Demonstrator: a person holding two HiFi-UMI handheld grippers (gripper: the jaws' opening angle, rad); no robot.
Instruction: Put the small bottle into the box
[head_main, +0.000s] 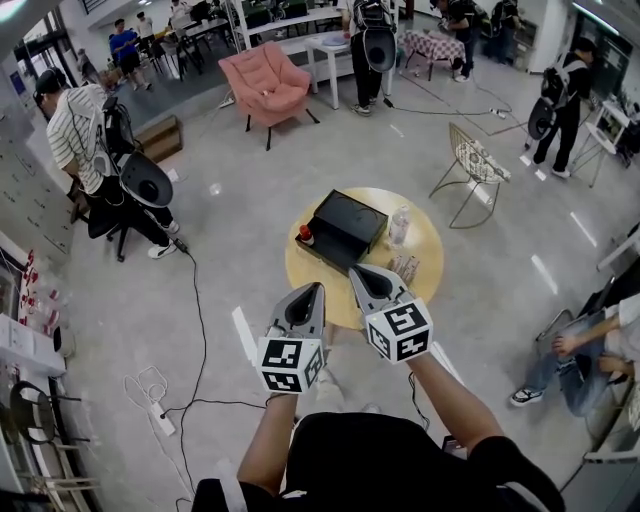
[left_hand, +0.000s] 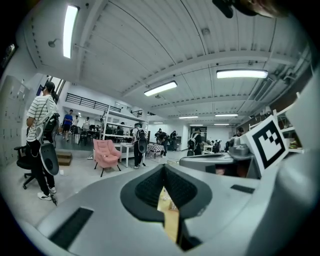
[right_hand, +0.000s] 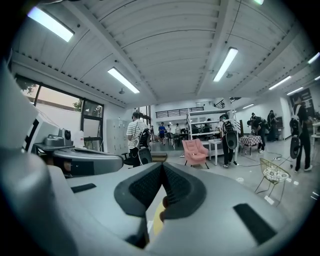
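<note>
Both grippers are held side by side above the near edge of the round table (head_main: 430, 250), and neither is carrying anything. The left gripper (head_main: 316, 290) is seen with its jaws drawn together at the tips, only a thin wedge of tabletop showing behind them. The right gripper (head_main: 355, 272) is shut the same way, with nothing pinched between its pads. On the table the black box (head_main: 348, 226) is set near the middle. A small red-capped bottle (head_main: 305, 235), taken here to be the task's one, stands on the tabletop just beside the box's left corner, outside it. A taller clear bottle (head_main: 399, 226) is seen at the box's right, and a few small items (head_main: 405, 268) lie nearer the right gripper (too small to be named). Whether the box is lidded or open cannot be made out from above, as its top reads as one dark surface. As things lie, the bottle is not in the box. By this judgement, the grasp, the carry and the placing are all still to be done.
</note>
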